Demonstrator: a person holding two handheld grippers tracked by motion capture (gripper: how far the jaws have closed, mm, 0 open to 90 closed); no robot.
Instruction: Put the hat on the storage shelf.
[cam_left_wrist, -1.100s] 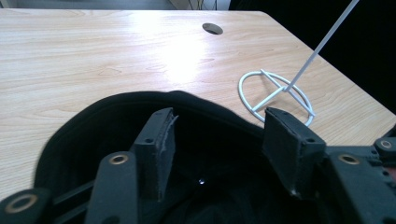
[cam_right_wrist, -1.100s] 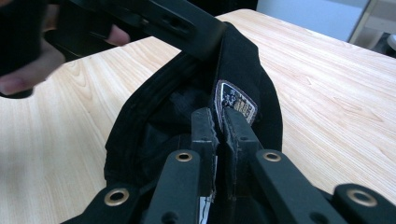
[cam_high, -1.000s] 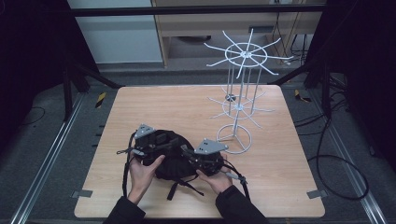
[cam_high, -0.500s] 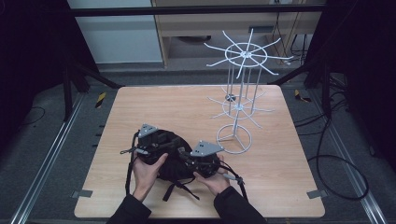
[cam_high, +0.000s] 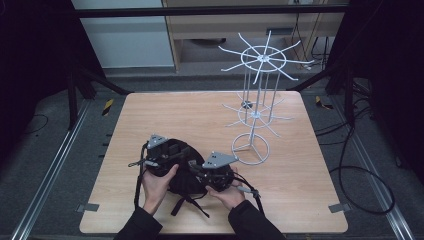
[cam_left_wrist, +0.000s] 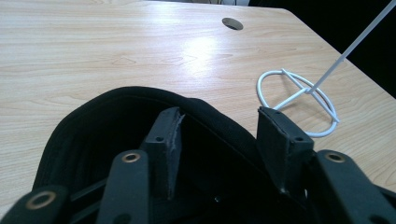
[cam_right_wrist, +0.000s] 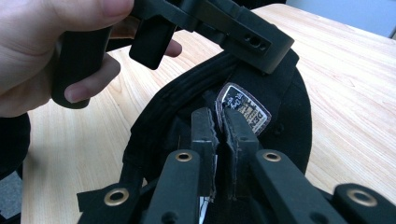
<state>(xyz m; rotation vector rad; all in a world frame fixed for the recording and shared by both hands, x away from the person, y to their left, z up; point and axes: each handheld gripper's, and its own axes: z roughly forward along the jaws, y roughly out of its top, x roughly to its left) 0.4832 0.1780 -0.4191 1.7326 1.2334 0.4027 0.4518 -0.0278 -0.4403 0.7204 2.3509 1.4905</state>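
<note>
**Both grippers on the black cap, rack standing by**

Since a sec ago I've drawn both grippers and the cap a little nearer my side of the table, away from the rack base; the left one has shifted slightly left. The black cap (cam_high: 181, 172) lies on the wooden table (cam_high: 150, 115), near the front edge, between my two hands.

My right gripper (cam_right_wrist: 218, 122) has its jaws pressed together w/ a fold of the cap's inner fabric, right by the sewn label (cam_right_wrist: 244, 109), pinched between them. So it has hold of the cap from inside. My left gripper (cam_left_wrist: 219, 133) stands wide open: one jaw sits inside the cap, the other outside past the rim, the rim running between them but not clamped yet. In the right gripper view my left hand (cam_right_wrist: 51, 46) shows around its handle, above the crown.

The white wire rack (cam_high: 257, 100) stands just beyond, its ring base (cam_high: 251, 148) near the cap but apart from it. My guess: the cap is meant for one of its arms.

Risks from here, as I judge them: the right grip is only on thin lining, so a lift could let the fabric slip out or pull the cap inside-out. If the left jaws close off the rim, they'd catch nothing. The loose straps and cables around the cap could snag the rack's spokes and tip it, since it looks light.
</note>
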